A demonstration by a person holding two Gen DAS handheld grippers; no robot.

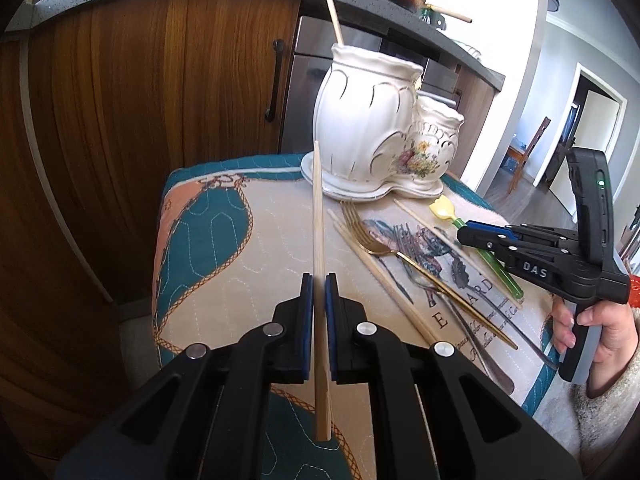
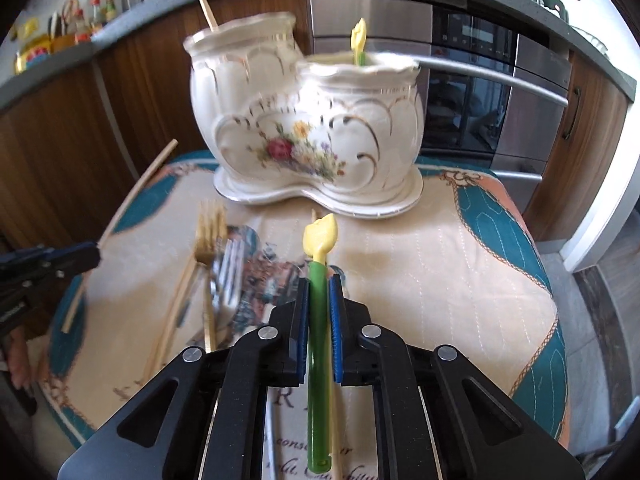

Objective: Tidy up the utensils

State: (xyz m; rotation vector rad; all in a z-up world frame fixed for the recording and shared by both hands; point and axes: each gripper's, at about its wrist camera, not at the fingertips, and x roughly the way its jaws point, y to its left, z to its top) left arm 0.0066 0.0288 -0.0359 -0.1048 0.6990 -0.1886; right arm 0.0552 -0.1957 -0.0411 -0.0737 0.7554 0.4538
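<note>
In the left wrist view my left gripper (image 1: pixel 319 280) is shut on a wooden chopstick (image 1: pixel 317 220) that points toward the white ceramic two-pot holder (image 1: pixel 368 120). One chopstick (image 1: pixel 334 16) stands in the larger pot. My right gripper (image 2: pixel 319 280) is shut on a green-handled utensil (image 2: pixel 319 340) with a yellow tulip-shaped head, above the cloth in front of the holder (image 2: pixel 304 120). A matching yellow-and-green utensil (image 2: pixel 359 40) stands in the smaller pot. A gold fork (image 1: pixel 376 246), silver cutlery (image 1: pixel 460 272) and more chopsticks (image 1: pixel 380 276) lie on the cloth.
A quilted teal and beige cloth (image 2: pixel 460 260) covers the small table, whose edges drop off on both sides. Wooden cabinets (image 1: pixel 160 100) and a steel oven (image 2: pixel 472 92) stand close behind. A hand (image 1: pixel 592 328) grips the right tool's handle.
</note>
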